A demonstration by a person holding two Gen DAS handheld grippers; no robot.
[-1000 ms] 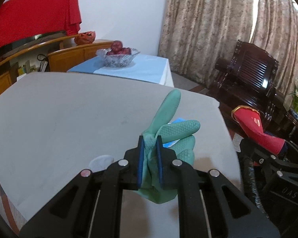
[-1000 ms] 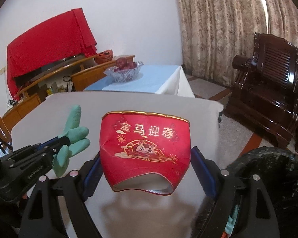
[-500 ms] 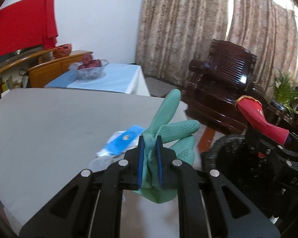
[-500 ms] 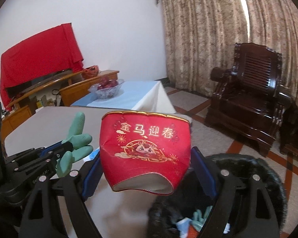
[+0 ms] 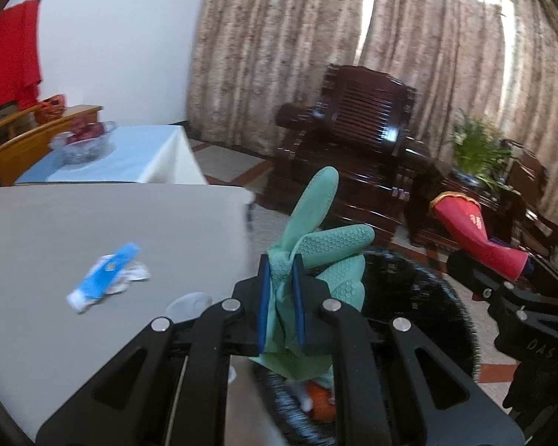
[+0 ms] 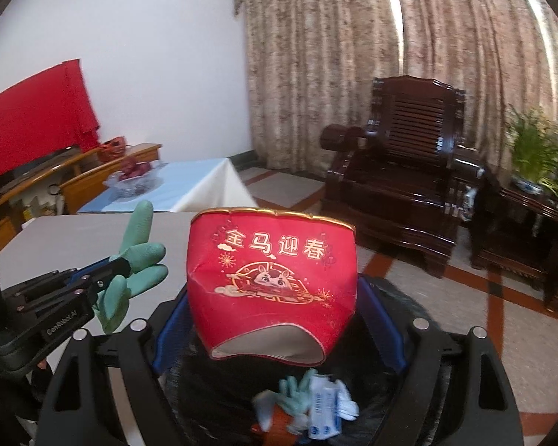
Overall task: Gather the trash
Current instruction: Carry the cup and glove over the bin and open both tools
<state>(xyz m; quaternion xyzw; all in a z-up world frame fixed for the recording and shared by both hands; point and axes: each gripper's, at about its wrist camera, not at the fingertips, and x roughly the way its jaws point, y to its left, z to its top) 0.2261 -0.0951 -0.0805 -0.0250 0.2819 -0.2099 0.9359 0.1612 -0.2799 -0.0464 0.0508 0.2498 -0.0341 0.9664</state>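
Both tools have swung from above the tabletop [image 5: 55,223] to over the black bin [image 6: 409,297]; left tool [image 5: 281,297] clamps a green glove [image 5: 316,245], right tool [image 6: 279,319] grips a red cup [image 6: 271,271], ready to drop.

the grey surface [image 5: 74,230] is plain and matte, with a rounded near edge and a far corner that ends just short of the tiled floor [image 5: 238,165]. on it lies a blue and white wrapper [image 5: 106,277], crumpled and flat, well in from the edge. nearer the edge sits a small clear plastic piece [image 5: 188,303], partly hidden, so its shape is hard to tell. beyond the grey surface stands a second surface under a pale blue cloth [image 5: 130,156], carrying a glass bowl of dark red fruit [image 5: 83,143]. the floor carries a black-lined bin [image 6: 427,316] just beside the grey surface, a dark wooden armchair [image 6: 401,171] and a potted plant [image 6: 532,156].
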